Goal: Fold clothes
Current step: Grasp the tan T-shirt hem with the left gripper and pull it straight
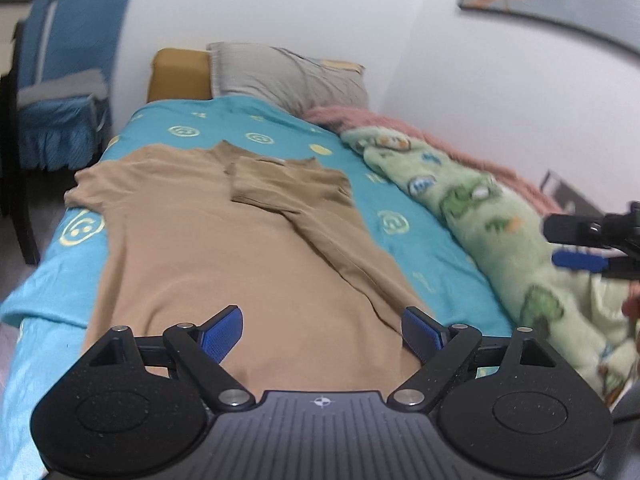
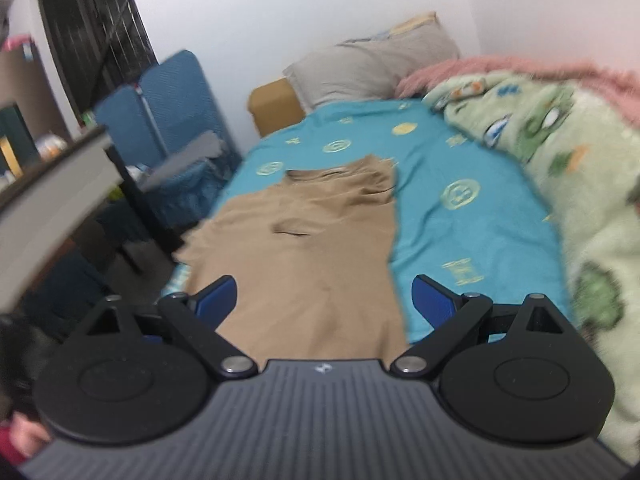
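Here each hand-held gripper, left (image 1: 322,334) and right (image 2: 324,300), gapes wide and empty above the tan shirt (image 1: 224,248).

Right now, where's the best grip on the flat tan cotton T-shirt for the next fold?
Probably the unfolded sleeve of the tan T-shirt at the bed's left edge, approached from that side: it still lies spread out, while the opposite sleeve is already folded in. Left gripper is open and nearest.

White painted walls (image 1: 320,4) enclose a bed with a turquoise patterned sheet (image 1: 404,216), a grey pillow (image 1: 280,76) and a green cartoon-print fleece blanket (image 1: 492,224). A blue fabric-covered chair (image 1: 68,76) stands beside it, near a dark barred window (image 2: 96,28).
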Action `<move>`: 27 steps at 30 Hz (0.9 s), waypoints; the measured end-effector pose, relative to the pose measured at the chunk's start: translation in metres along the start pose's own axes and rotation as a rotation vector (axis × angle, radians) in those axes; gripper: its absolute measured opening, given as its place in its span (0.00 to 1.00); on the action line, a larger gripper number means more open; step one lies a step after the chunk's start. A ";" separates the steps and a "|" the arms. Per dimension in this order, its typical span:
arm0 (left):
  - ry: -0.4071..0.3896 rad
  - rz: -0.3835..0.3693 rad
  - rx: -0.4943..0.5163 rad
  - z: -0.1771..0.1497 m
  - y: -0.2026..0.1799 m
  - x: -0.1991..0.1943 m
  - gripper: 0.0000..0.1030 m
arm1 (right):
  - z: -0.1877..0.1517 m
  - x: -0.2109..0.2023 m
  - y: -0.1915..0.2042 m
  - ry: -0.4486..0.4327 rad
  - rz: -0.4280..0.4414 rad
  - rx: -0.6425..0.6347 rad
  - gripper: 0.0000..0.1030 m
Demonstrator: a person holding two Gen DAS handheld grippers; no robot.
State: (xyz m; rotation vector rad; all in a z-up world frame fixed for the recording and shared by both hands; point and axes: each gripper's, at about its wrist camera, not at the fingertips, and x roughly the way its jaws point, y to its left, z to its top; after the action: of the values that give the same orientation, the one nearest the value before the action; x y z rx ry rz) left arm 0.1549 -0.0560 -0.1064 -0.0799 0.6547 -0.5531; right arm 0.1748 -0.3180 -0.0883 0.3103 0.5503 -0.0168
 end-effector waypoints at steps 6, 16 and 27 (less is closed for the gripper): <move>0.020 0.050 0.014 -0.003 -0.016 0.004 0.86 | -0.012 0.002 0.005 0.009 -0.003 -0.064 0.93; 0.075 -0.025 -0.032 -0.012 -0.024 -0.002 0.80 | -0.011 -0.008 -0.016 -0.002 -0.014 0.031 0.93; 0.108 -0.143 -0.040 -0.019 -0.035 0.001 0.70 | -0.009 -0.013 -0.030 -0.022 -0.041 0.099 0.93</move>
State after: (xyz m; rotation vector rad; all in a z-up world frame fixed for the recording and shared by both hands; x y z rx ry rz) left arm 0.1279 -0.0843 -0.1134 -0.1362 0.7694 -0.6855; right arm 0.1558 -0.3451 -0.0975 0.3945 0.5352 -0.0874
